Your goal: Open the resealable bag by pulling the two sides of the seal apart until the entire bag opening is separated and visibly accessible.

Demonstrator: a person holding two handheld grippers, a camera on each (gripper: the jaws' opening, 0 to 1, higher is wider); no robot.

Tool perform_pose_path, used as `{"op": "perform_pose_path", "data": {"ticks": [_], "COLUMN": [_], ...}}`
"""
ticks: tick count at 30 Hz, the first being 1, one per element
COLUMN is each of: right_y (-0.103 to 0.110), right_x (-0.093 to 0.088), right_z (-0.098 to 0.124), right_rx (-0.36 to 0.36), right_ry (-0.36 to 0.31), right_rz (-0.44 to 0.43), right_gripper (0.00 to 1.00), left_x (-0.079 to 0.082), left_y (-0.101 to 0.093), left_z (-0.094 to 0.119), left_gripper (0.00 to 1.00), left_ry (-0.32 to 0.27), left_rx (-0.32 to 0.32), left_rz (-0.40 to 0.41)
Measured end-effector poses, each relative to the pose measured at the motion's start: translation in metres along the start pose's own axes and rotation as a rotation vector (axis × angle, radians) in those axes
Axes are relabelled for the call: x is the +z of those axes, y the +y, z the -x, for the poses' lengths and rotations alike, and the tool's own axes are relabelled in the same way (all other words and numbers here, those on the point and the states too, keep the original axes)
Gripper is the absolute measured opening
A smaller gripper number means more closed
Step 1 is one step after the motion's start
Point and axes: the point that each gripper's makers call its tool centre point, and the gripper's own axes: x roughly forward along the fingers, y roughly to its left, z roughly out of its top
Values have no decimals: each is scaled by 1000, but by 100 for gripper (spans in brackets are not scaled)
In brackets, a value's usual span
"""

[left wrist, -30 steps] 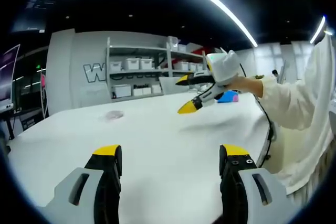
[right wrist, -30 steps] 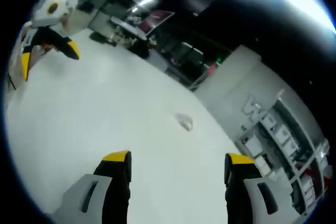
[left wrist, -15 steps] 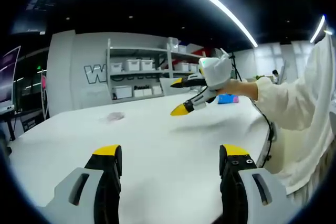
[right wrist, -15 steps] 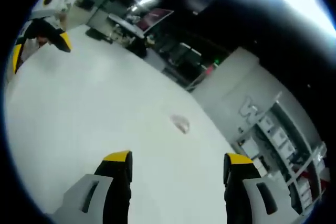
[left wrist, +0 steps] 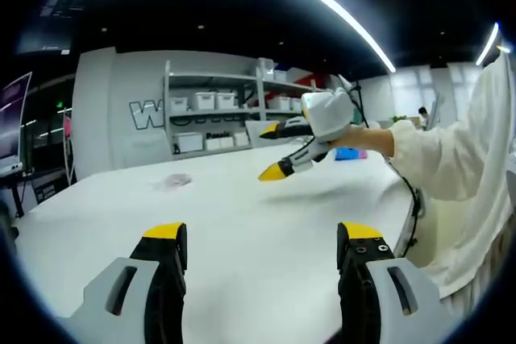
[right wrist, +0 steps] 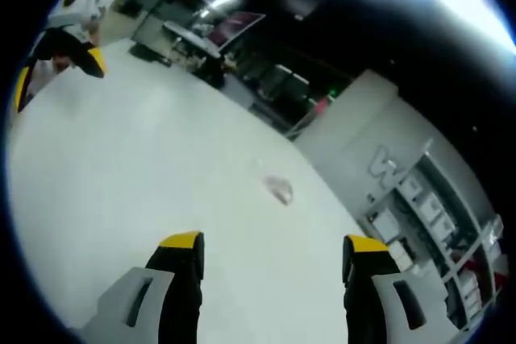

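Observation:
A small clear resealable bag [left wrist: 174, 180] lies flat on the far side of the white table [left wrist: 242, 223]; in the right gripper view the bag [right wrist: 279, 189] sits well ahead of the jaws. My left gripper [left wrist: 262, 239] is open above the near table edge, nothing between its yellow-tipped fingers. My right gripper [right wrist: 270, 243] is open too and holds nothing. In the left gripper view the right gripper [left wrist: 272, 151] comes in from the right, held in a hand above the table. The left gripper [right wrist: 56, 66] shows at the upper left of the right gripper view.
White shelving [left wrist: 234, 110] with storage boxes stands against the far wall. A person's white sleeve [left wrist: 459, 159] fills the right side, with a black cable [left wrist: 413, 199] hanging at the table edge. Desks and monitors [right wrist: 218, 38] stand beyond the table.
In the left gripper view the right gripper has drifted left and slightly down over the table. The bag has not moved. Both grippers stay open.

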Motion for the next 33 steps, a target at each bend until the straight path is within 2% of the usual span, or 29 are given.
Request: {"op": "perform_pose_path", "data": {"ticks": [7,16,25,33], "right_y": [-3,-5,-14,-20], "right_x": [6,6,3,-2], "right_z": [-5,-12,-18,-23], "right_rx": [-5,-8,-20,-33], "right_ry": [-12,-22,-46,-51], "right_rz": [-17,-72,-202,-271], "right_gripper": [69,69,69,69], "left_x": [1,4,5,6], "left_y": [2,4,5,5], "left_z": [0,1,2,1], "left_gripper": [75,75,75,75], "left_ry": [-3,-9,-11,-12], "left_rx": [0,3,8,7], "left_rz": [-2,-3,-3,-5]}}
